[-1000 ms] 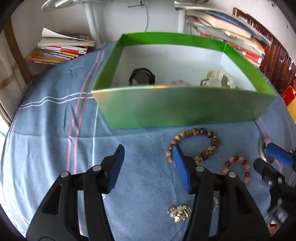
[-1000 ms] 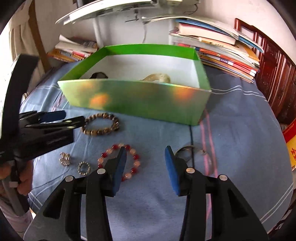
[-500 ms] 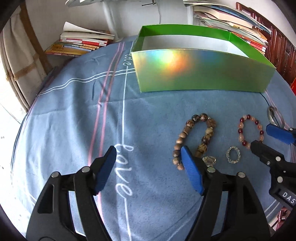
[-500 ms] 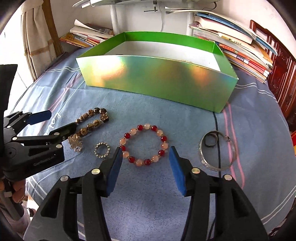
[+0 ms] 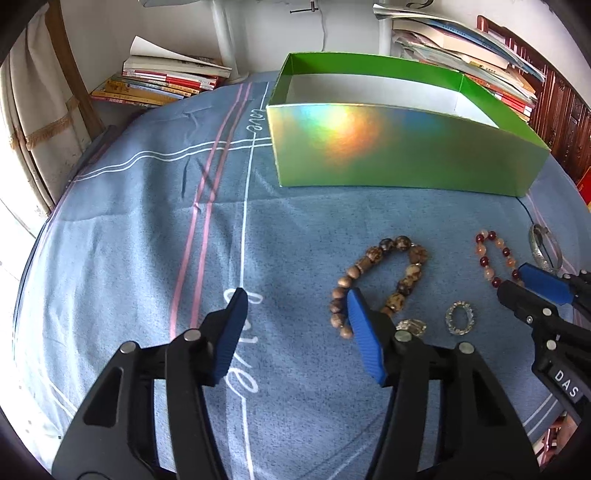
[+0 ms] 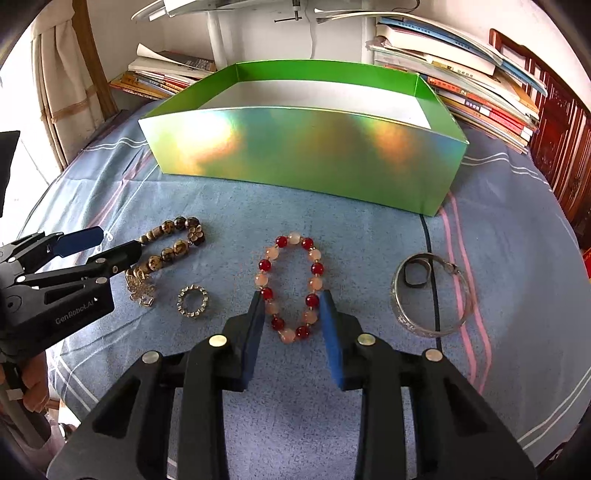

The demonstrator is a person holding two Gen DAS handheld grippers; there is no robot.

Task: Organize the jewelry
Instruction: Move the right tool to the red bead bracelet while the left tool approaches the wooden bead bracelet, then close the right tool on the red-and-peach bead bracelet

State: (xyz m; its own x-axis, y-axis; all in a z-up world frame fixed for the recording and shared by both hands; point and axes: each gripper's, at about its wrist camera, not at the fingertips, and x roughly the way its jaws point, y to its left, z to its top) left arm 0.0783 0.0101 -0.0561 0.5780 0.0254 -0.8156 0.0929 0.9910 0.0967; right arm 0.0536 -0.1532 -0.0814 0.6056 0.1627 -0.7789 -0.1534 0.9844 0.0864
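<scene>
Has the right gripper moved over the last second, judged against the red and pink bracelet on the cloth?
Yes. The right gripper has shifted left and forward: its open fingers now straddle the near end of the red and pink bracelet, which earlier lay off to its left.

I see a blue cloth [image 5: 155, 206] spread over the surface, crossed by pink stripes [image 5: 207, 192] and thin white lines, with the word "love" [image 5: 254, 120] printed in white along one line. At the back left a stack of books [image 5: 162, 79] lies flat, an open one on top. At the back right a bigger pile of books [image 6: 476, 88] slopes against dark red carved wood [image 6: 565, 140]. A white post [image 6: 218, 33] rises between the stacks. On the far left hangs a pale curtain [image 6: 55, 85] beside a brown wooden frame.
</scene>
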